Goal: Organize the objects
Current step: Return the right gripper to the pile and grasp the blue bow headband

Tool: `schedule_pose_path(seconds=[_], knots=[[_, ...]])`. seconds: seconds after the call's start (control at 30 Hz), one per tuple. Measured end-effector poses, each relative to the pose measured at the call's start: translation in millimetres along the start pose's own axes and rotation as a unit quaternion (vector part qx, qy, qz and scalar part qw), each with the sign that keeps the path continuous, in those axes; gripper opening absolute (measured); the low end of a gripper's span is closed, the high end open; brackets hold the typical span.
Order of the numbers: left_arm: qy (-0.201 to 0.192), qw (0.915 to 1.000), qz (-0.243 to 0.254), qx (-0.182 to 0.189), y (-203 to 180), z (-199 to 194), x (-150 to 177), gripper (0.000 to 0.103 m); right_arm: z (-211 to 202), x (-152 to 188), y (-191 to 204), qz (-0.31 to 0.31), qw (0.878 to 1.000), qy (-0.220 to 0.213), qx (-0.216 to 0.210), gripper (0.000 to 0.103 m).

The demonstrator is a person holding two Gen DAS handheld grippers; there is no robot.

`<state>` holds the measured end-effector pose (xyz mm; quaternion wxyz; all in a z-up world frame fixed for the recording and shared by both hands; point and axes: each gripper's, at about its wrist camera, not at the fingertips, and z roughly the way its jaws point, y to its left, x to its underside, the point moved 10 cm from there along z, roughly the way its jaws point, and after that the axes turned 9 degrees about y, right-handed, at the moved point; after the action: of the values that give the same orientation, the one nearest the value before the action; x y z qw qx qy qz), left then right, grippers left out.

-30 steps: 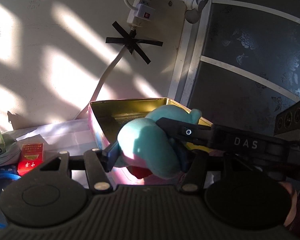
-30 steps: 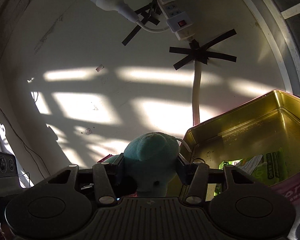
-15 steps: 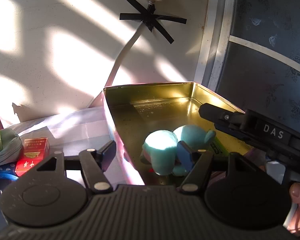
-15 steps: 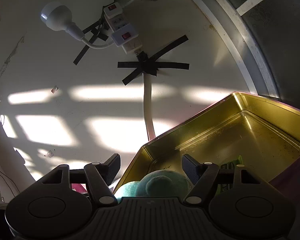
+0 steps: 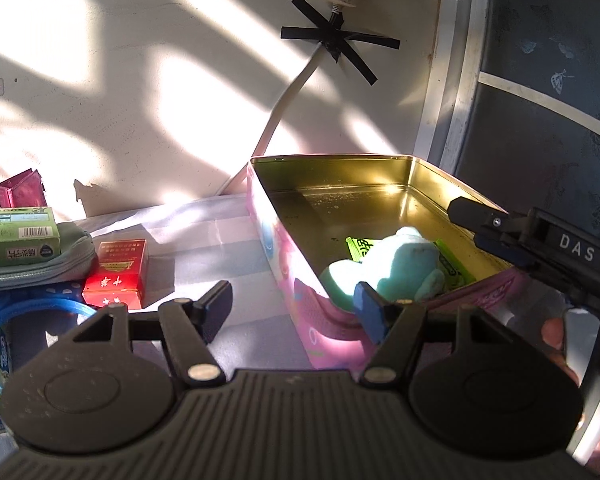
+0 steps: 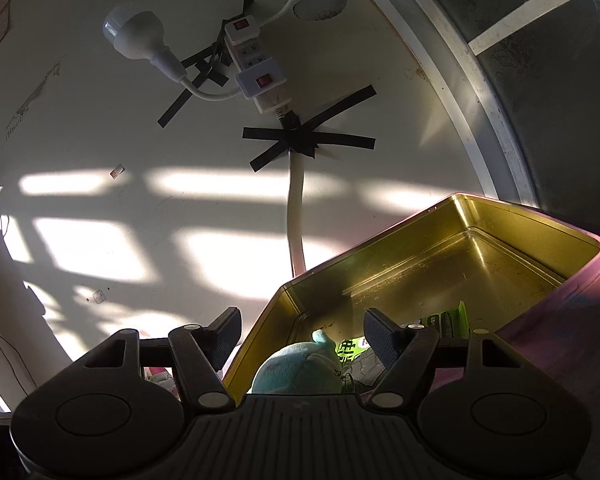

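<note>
A teal plush toy [image 5: 400, 268] lies inside the open tin [image 5: 340, 184], which is pink outside and gold inside. The plush rests on green packets [image 5: 454, 266] near the tin's front corner. My left gripper [image 5: 294, 308] is open just in front of the tin's near wall, with nothing between its fingers. My right gripper [image 5: 486, 228] reaches over the tin's right rim. In the right wrist view the right gripper [image 6: 304, 330] is open above the plush [image 6: 300, 368], its pads clear of it, with the tin [image 6: 480, 216] beyond.
Left of the tin on the cloth lie a red cigarette pack [image 5: 118, 274], a green box [image 5: 18, 236] on a grey-green pouch [image 5: 40, 270], a blue ring [image 5: 28, 312] and a dark red box [image 5: 20, 194]. A taped cable [image 5: 284, 108] runs down the wall behind.
Both grippers held the plush above the tin's edge, then opened and let it go. It now lies in the tin. Both grippers have sunk and tilted down a little.
</note>
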<state>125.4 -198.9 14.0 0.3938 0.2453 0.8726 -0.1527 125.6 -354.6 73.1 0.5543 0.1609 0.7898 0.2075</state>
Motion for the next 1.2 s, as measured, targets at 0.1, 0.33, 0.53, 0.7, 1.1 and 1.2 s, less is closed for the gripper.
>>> schedule_pose_path(seconds=[0.1, 0.33, 0.53, 0.7, 1.1, 1.2], knots=[[0.002, 0.9999, 0.004, -0.011, 5.0, -6.1, 11.5, 0.069, -14.6, 11.3, 3.8, -0.003, 1.000, 0.004, 0.008, 0.065], [0.007, 0.9991, -0.003, -0.042, 29.6, -17.6, 33.3, 0.069, -38.8, 39.6, 9.6, -0.023, 0.999, 0.021, 0.040, 0.065], [0.009, 0.9975, -0.015, -0.069, 54.4, -25.5, 51.2, 0.069, -35.7, 62.2, 15.7, -0.036, 0.996, 0.053, 0.055, 0.065], [0.012, 0.9956, -0.032, -0.087, 79.1, -32.4, 67.5, 0.069, -23.7, 82.4, 39.5, -0.056, 0.994, 0.085, 0.041, 0.065], [-0.006, 0.9858, -0.076, -0.149, 159.0, -70.7, 111.9, 0.070, 13.2, 126.7, 123.6, -0.149, 0.976, 0.155, -0.023, 0.064], [-0.015, 0.9802, -0.105, -0.167, 186.2, -79.0, 119.1, 0.070, 28.0, 135.6, 144.6, -0.171, 0.970, 0.171, -0.039, 0.063]])
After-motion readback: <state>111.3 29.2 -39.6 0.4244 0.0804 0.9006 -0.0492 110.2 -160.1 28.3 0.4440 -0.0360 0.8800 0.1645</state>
